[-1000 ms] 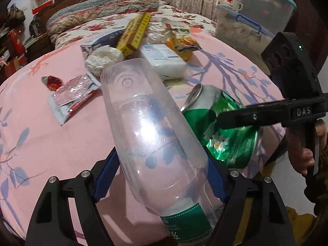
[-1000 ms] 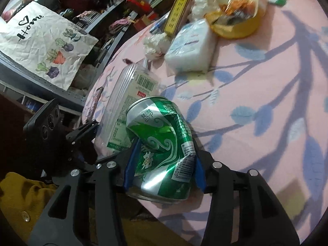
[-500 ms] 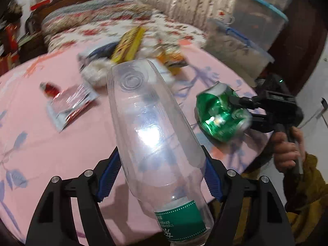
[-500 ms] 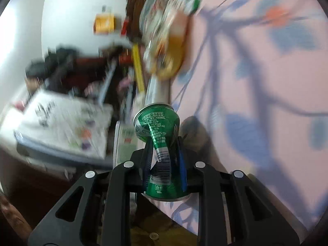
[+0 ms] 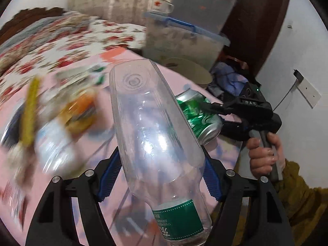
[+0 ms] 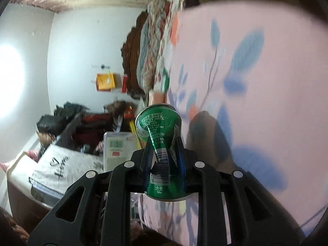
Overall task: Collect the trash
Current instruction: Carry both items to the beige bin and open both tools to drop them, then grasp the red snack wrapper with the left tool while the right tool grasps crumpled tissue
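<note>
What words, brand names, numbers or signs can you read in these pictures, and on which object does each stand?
"DAS": on the black right gripper.
"合格": on the crushed green aluminium can; its other small print and barcode digits are too small to read.
Green label on the clear plastic bottle in the left gripper: characters cut off, unreadable.
White tote bag: script lettering too blurred.

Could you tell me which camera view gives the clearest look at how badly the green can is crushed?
The right wrist view: the green can sits centred and sharp, pinched narrow between the right gripper. The left wrist view shows it only partly, behind the clear plastic bottle.
</note>
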### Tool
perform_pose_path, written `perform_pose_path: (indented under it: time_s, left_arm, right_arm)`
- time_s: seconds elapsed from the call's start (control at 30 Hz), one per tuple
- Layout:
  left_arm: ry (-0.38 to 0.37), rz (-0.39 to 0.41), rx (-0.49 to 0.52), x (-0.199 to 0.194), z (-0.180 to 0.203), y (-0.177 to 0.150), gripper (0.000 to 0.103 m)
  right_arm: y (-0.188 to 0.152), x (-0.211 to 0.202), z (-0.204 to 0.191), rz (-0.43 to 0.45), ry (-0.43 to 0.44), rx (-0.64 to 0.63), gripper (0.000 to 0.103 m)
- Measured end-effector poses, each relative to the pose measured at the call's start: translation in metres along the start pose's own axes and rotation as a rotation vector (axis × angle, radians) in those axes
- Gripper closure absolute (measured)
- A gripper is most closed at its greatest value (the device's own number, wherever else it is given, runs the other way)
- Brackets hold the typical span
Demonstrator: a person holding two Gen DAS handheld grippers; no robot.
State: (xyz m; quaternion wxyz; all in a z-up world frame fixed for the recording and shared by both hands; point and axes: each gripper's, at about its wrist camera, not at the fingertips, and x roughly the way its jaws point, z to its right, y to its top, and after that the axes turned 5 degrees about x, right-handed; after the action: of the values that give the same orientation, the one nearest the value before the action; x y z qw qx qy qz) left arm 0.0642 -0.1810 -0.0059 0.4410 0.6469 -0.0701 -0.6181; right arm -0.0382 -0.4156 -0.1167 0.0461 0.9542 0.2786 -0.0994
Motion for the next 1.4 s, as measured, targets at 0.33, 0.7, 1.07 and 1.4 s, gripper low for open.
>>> perform_pose_path:
  time_s: [0.33, 0.7, 1.07, 1.4]
  left_arm:
    - [-0.154, -0.114, 0.105, 0.144, 0.032, 0.145, 0.035]
    - [-0.157, -0.288, 0.06, 0.28, 0.044, 0.223, 0.024]
    - [-0.115, -0.011, 0.028, 0.15, 0.037, 0.207, 0.023]
    - [-0.085, 0.014, -0.01, 0.025, 0.016, 0.05, 0.024]
  right_arm:
    - [0.128, -0.071, 0.003, 0.272, -0.016, 0.053, 0.079]
    - [0.211, -0.095, 0.019, 0.489, -0.184, 0.11, 0.047]
    - [0.156, -0.098, -0.053, 0.55, -0.224, -0.193, 0.034]
    - [0.049, 0.003, -0.075, 0.275, -0.255, -0.334, 0.056]
